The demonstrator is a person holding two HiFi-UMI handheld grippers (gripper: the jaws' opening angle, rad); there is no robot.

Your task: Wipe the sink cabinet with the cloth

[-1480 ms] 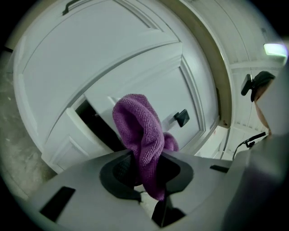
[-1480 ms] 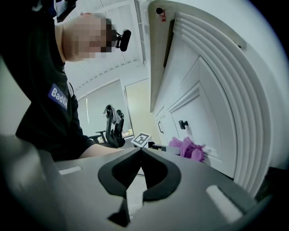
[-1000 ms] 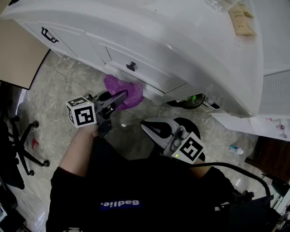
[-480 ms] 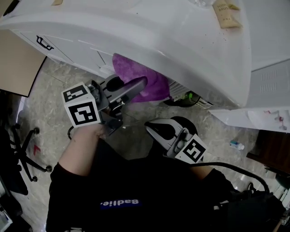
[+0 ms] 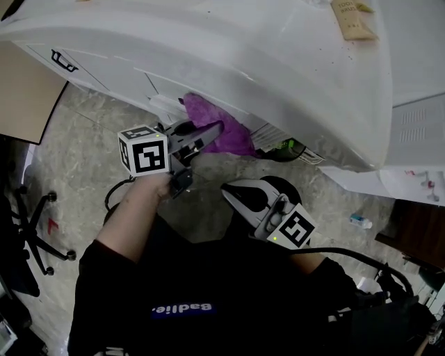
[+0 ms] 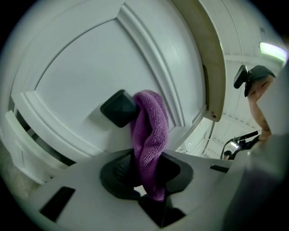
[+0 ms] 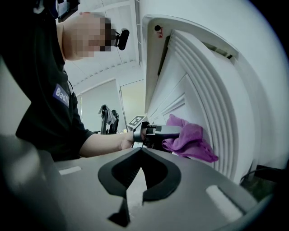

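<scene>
The black shirt [image 5: 208, 278] bore white "Badlie." on a blue patch [image 5: 182, 309]; the tabletop packet's [image 5: 348, 19] print was illegible.

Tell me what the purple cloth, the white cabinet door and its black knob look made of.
The purple cloth: likely microfibre, matte, fine looped nap, soft folds.
The white cabinet door: probably painted wood or board, smooth satin sheen, moulded panel edges.
The black knob: hard, matte, squarish; metal or plastic, cannot tell.
</scene>
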